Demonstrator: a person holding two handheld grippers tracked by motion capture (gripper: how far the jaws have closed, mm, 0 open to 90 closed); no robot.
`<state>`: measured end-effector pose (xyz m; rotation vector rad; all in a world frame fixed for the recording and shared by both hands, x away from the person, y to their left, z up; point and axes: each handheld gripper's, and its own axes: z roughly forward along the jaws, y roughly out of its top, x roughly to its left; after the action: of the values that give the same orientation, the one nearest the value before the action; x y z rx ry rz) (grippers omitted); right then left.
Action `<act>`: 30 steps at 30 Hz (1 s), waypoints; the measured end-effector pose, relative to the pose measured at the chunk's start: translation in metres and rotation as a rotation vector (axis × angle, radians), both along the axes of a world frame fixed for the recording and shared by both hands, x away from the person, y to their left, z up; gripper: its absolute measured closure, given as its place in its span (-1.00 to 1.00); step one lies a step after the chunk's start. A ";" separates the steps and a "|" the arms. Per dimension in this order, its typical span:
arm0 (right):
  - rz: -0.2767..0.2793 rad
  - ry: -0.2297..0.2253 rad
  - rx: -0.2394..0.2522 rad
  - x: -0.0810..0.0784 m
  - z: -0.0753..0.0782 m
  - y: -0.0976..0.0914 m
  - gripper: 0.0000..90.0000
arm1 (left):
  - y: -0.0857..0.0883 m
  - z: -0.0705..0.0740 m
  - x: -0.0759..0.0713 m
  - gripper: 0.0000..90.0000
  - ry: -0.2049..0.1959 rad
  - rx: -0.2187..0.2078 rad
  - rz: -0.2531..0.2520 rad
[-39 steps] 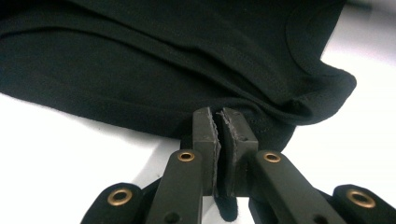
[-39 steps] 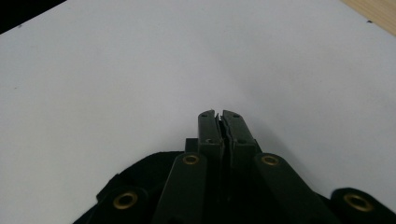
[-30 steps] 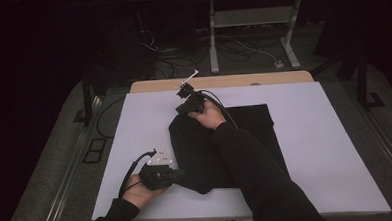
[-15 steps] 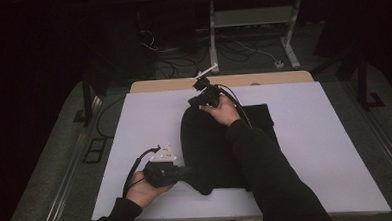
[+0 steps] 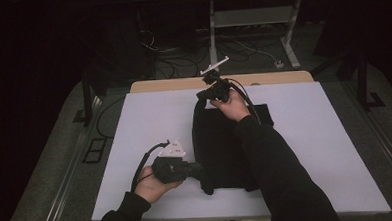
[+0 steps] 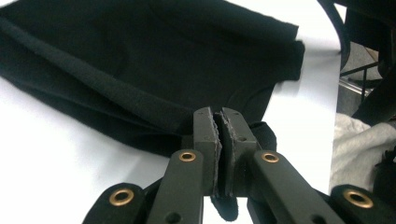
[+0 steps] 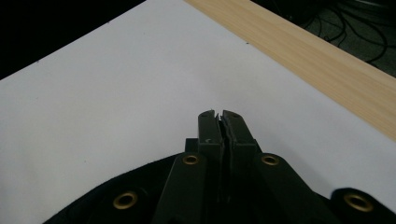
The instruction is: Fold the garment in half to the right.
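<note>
Black garment (image 5: 225,149) lay mid-tabletop (image 5: 330,134), running to its near edge. We saw left gripper (image 6: 219,122) clamped on its near hem, right gripper (image 7: 218,122) pinching its far edge; the sleeve hid much cloth.

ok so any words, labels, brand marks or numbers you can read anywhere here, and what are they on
None can be read.
Black garment: no print or tag that shows.
White table top: blank.
Left hand-held gripper and right hand-held gripper: brass rivets on the jaws, no lettering.
</note>
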<state>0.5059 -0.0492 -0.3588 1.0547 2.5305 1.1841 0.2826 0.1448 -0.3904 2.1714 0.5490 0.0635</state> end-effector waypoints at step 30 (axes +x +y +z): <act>-0.090 -0.010 0.032 -0.005 0.006 -0.073 0.90 | -0.059 0.021 0.014 0.87 -0.035 -0.017 -0.115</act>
<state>0.5004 -0.1218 -0.3530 1.1534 2.4366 1.2059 0.2968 0.0857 -0.3690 2.1772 0.4031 0.0341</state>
